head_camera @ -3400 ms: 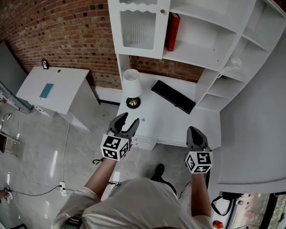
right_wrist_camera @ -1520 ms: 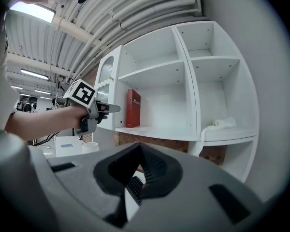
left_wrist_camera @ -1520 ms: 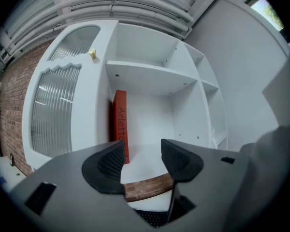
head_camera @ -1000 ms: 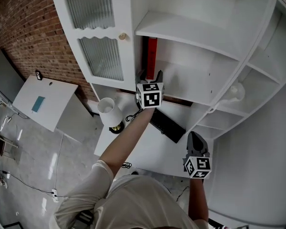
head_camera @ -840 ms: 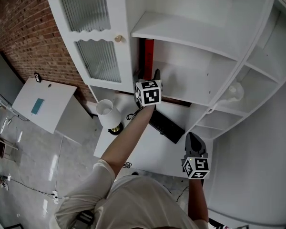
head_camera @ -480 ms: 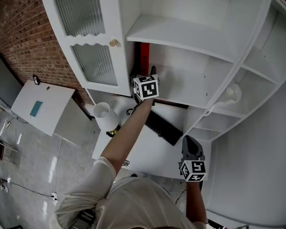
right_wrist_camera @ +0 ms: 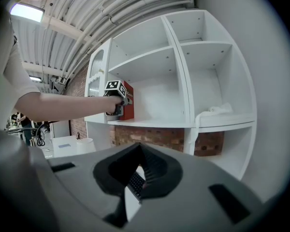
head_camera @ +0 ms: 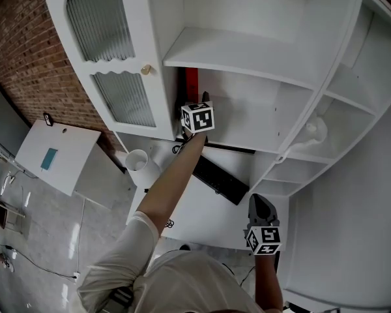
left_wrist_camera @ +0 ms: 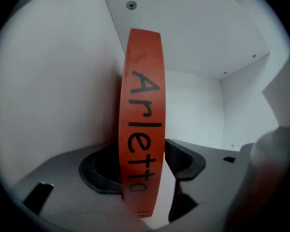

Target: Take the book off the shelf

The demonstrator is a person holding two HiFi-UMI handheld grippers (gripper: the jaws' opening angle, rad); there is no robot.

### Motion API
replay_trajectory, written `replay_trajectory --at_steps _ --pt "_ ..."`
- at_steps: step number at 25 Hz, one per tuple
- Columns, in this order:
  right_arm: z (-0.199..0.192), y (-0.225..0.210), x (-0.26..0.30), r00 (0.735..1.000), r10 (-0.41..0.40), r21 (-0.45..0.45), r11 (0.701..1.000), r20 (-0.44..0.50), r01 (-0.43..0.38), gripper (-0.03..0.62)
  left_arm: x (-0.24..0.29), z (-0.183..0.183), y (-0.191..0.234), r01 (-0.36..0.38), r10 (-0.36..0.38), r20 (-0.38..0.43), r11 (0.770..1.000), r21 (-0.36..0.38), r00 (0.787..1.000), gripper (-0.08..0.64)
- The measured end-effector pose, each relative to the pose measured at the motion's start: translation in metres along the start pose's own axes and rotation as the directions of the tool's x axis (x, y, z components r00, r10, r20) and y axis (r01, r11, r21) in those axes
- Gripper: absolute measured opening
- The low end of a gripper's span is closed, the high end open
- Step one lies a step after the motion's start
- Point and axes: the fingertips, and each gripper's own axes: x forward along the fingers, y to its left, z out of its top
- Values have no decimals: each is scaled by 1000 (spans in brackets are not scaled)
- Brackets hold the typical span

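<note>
Left gripper (head_camera: 195, 103) now reaches deeper into the shelf (head_camera: 247, 126), its jaws just opened wide. Red book (left_wrist_camera: 140, 120) stands upright between them, ungripped, hiding the left pad; right pad is clear. Right gripper (right_wrist_camera: 137, 173) closed, empty.

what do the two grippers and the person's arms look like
The left gripper and right gripper are alike: grey plastic bodies, two wedge-shaped jaws lined with black pads, and a white cube with black square markers on each. The person wears a white short-sleeved shirt, with the sleeves ending above the elbow.
</note>
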Motion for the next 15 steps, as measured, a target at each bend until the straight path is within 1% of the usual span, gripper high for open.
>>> replay_trajectory --at_steps 4,5,7,10,15 --pt "-2 1 0 1000 -2 1 1000 -4 2 2 11 -1 3 -20 20 -1 1000 1 1000 223" --pt "-2 0 -1 1000 -4 1 1000 -5 4 2 12 -1 5 -29 29 2 1000 0 1000 188" --pt "-2 -1 -3 1000 -11 2 1000 -8 11 2 12 -1 7 -36 36 13 999 -6 999 179" --pt "-2 -5 -6 1000 -22 4 1000 -9 22 2 9 1 6 -11 12 30 1000 -19 999 158" --pt "-3 -1 -9 1000 -21 11 1000 -8 21 2 0 0 4 24 -23 26 999 -31 999 149"
